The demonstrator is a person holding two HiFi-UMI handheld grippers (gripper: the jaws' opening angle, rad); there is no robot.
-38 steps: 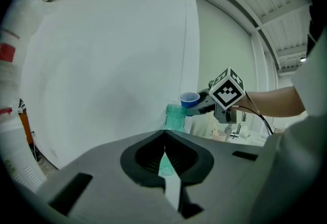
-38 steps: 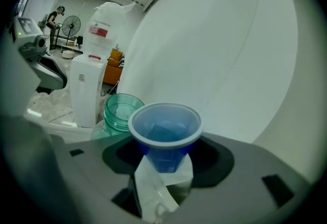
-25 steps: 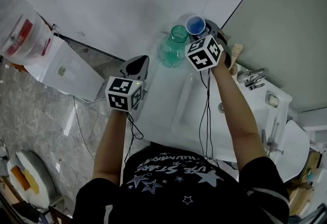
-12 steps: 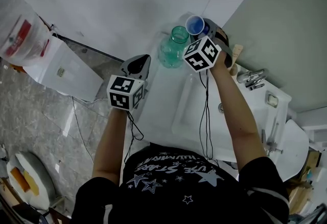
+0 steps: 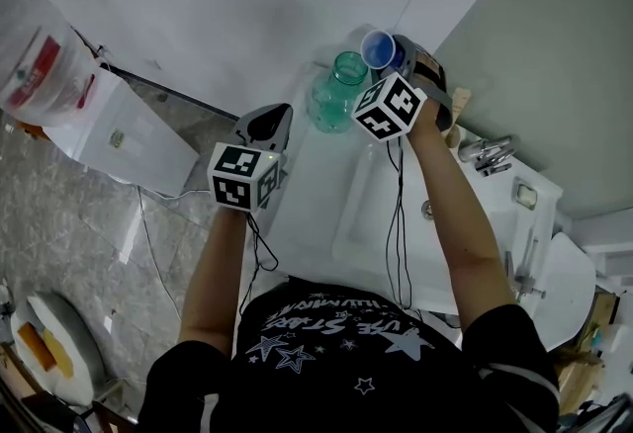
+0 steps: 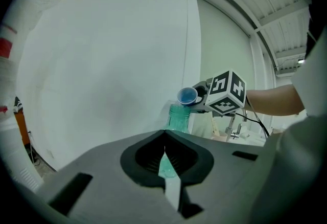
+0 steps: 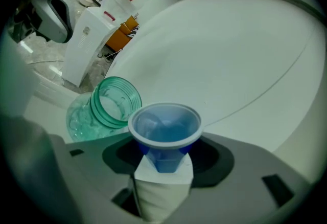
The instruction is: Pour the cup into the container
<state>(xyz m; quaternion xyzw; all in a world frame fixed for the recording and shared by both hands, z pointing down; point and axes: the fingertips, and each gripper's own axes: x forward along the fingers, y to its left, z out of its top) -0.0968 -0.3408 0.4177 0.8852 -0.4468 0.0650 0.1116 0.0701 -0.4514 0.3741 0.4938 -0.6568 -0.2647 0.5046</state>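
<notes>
1. Holding the blue cup (image 7: pixel 164 126) by its lower part, the right tongs (image 7: pixel 163 166) are clamped on it from two sides, with the jaws about half apart and the cup between them.
2. The green jar (image 5: pixel 334 93) stands upright on the white table (image 5: pixel 305 199), beside the sink (image 5: pixel 371 235). Its mouth is open and faces up.
3. In the head view the cup is raised just beside the jar mouth, on its right and far side. In the right gripper view the mouth lies down and to the left of the cup rim, very near, but it does not seem to be directly under it.
4. The cup leans a little with its opening toward the jar. I see no stream, and I cannot tell what is inside.
5. I judge that the pour needs a short move to the left and then more tilt over the mouth.
6. The left tongs (image 5: pixel 265 128) are closed together and empty, held low and well apart from the jar. The right hand is the nearer one.
</notes>
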